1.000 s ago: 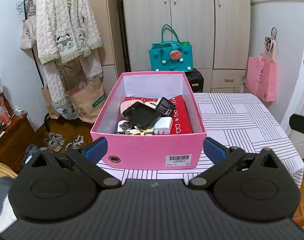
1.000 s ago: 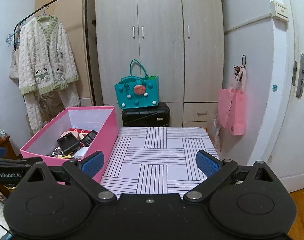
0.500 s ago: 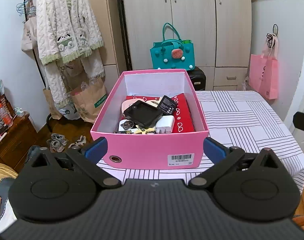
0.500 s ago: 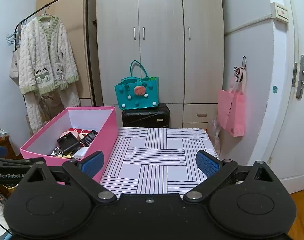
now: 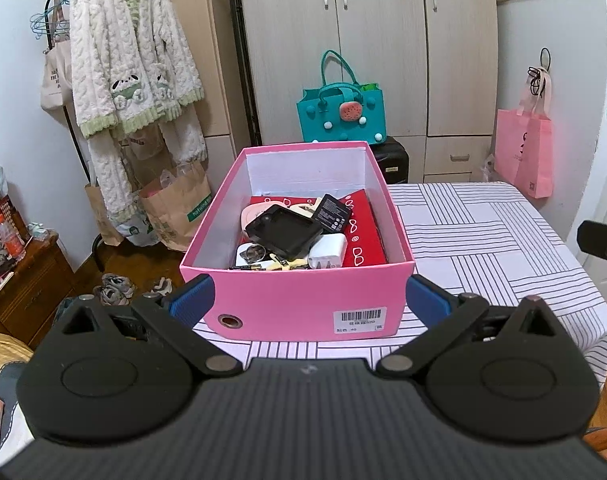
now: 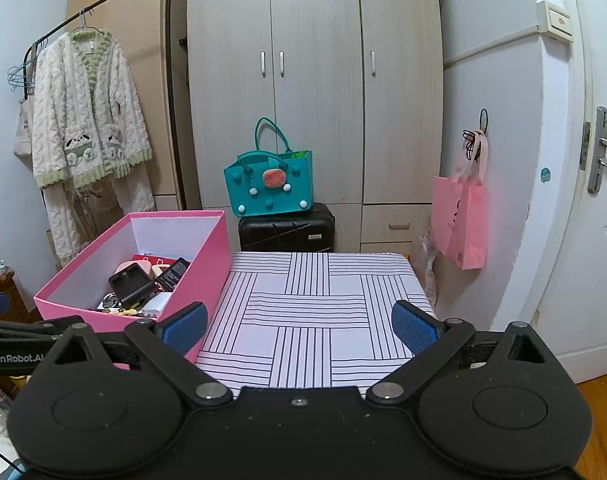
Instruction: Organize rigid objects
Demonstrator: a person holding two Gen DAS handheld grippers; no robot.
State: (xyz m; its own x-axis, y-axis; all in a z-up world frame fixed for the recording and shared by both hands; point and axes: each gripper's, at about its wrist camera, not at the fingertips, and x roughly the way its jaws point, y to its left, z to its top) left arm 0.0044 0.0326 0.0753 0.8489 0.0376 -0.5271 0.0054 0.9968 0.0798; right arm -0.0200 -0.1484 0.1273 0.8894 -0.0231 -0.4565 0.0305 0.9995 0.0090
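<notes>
while jaws gape: one pink box (image 5: 299, 304), two grippers.

We hold our left gripper (image 5: 308, 298), a black two-finger tool with blue ribbed pads (image 5: 191, 298), level and pointing forward, its jaws spread wide with nothing between them. Both of its black linkage arms angle outward from the rounded body at the bottom of the left wrist view. Our right gripper (image 6: 299, 325), of the same black build with blue pads (image 6: 413, 326), is likewise spread wide and carries nothing, and it too is held level and facing forward. In the right wrist view, the left tool's black side shows at the left edge, so we carry the two side by side, apart.
</notes>
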